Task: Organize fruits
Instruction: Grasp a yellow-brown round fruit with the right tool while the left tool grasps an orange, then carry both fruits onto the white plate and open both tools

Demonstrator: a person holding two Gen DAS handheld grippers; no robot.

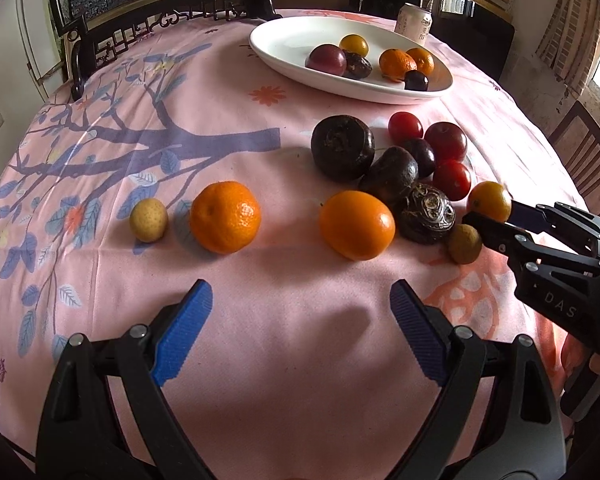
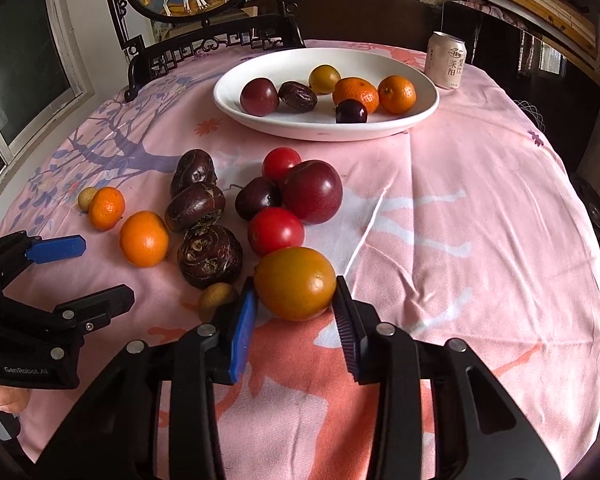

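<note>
Right gripper (image 2: pixel 296 292): angled down at the table, its pads pressed on both flanks of a yellow-orange tomato (image 2: pixel 295 283) resting on the pink cloth (image 2: pixel 480 240). A small brown fruit (image 2: pixel 217 295) lies at its 9 o'clock, just beside the blue pad; a dark knobbly corm (image 2: pixel 210 256) at 10 o'clock; a red tomato (image 2: pixel 275 231) at 12, touching or nearly so. Left gripper (image 1: pixel 300 312): jaws spread wide, nothing between them, tilted down over bare cloth; two oranges (image 1: pixel 225 217) (image 1: pixel 357 225) lie at its 11 and 1 o'clock. White dish (image 2: pixel 420 116), at 12 o'clock across the table, holds seven fruits: plums, oranges, a yellow tomato. A can (image 2: pixel 446 60) stands behind it.
</note>
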